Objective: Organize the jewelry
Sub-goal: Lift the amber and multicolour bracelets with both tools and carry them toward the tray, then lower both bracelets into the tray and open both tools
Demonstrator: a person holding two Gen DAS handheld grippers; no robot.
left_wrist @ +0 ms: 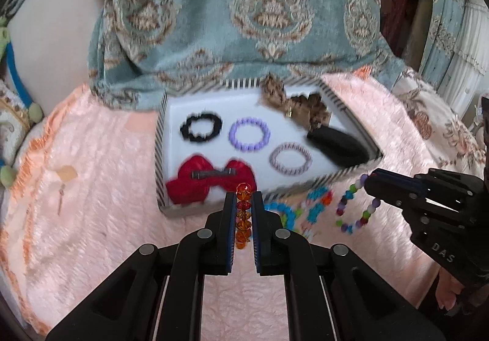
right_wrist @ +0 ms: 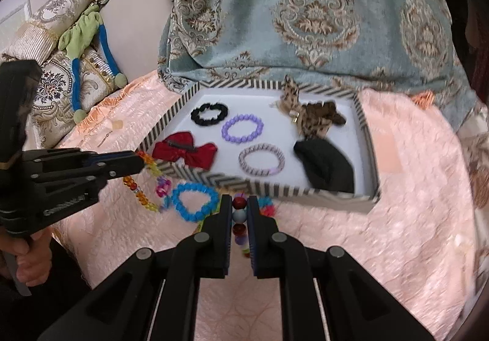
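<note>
A: Left wrist view: my left gripper (left_wrist: 243,197) is clamped on an amber bead bracelet (left_wrist: 243,218), beads stacked in a line between the pads. Its strand hangs clear of the pink bedspread (left_wrist: 91,188).

B: And the right one?

A: My right gripper (right_wrist: 239,203) is closed on a multicoloured bead bracelet (right_wrist: 239,215); dark red and pale grey beads show between the fingers. From the left camera the same strand loops below its tip, near the tray's front corner.

B: Any writing?

A: White letters "DAS" on the right gripper's body in the left view. The lettering on the left gripper's side in the right view is too blurred to read.

B: Where is the rest of the jewelry?

A: In the striped tray (right_wrist: 244,182), on its white floor: black scrunchie (right_wrist: 209,114), purple bead bracelet (right_wrist: 243,128), grey-lilac woven bracelet (right_wrist: 261,160), red bow clip (right_wrist: 183,149), leopard-print bow (right_wrist: 314,117), black pouch (right_wrist: 328,165). Just in front of the tray, on the bedspread, a blue bead bracelet (right_wrist: 195,201), and other bright beads beside it, too blurred to sort.

B: Behind the tray?

A: A teal patterned cloth (right_wrist: 305,20), touching the far rim.
</note>
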